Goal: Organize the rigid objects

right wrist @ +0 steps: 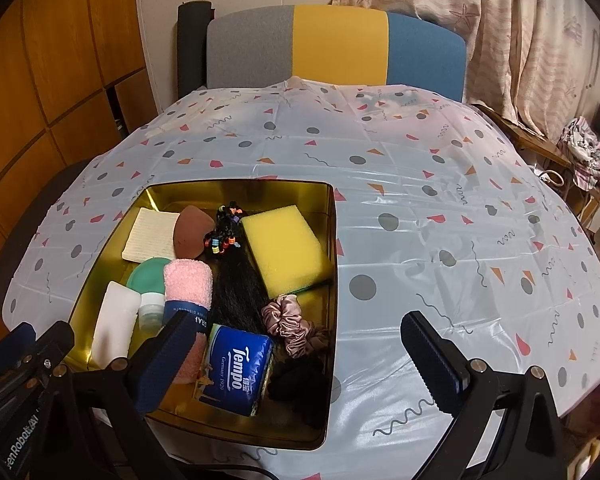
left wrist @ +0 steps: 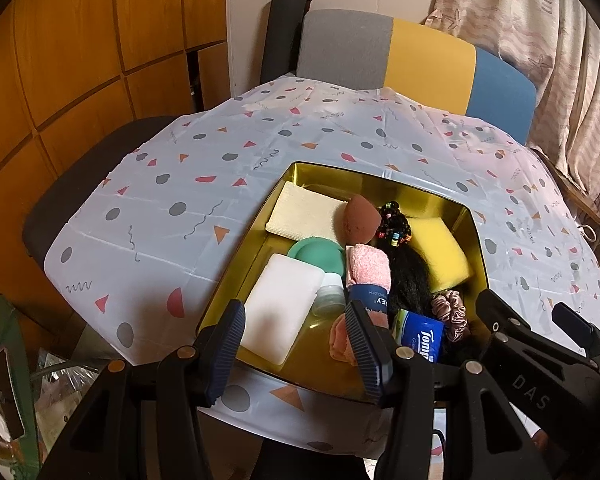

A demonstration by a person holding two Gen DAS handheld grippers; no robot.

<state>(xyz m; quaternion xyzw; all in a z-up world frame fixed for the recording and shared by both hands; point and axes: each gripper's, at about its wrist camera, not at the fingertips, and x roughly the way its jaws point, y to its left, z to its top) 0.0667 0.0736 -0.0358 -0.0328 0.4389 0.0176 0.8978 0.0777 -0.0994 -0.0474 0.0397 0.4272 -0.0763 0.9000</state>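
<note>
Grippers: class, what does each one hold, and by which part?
Nothing. The left gripper and right gripper are both open, fingers empty, above the tin.

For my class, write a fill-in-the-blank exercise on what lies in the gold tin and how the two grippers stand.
1. The tissue pack in the gold tin is coloured ____.
2. The big sponge beside the black hair piece is coloured ____.
3. The rolled pink towel lies next to a round ____ lid.
4. The left gripper and the right gripper both hold ____.

Missing words: blue; yellow; green; nothing
</note>
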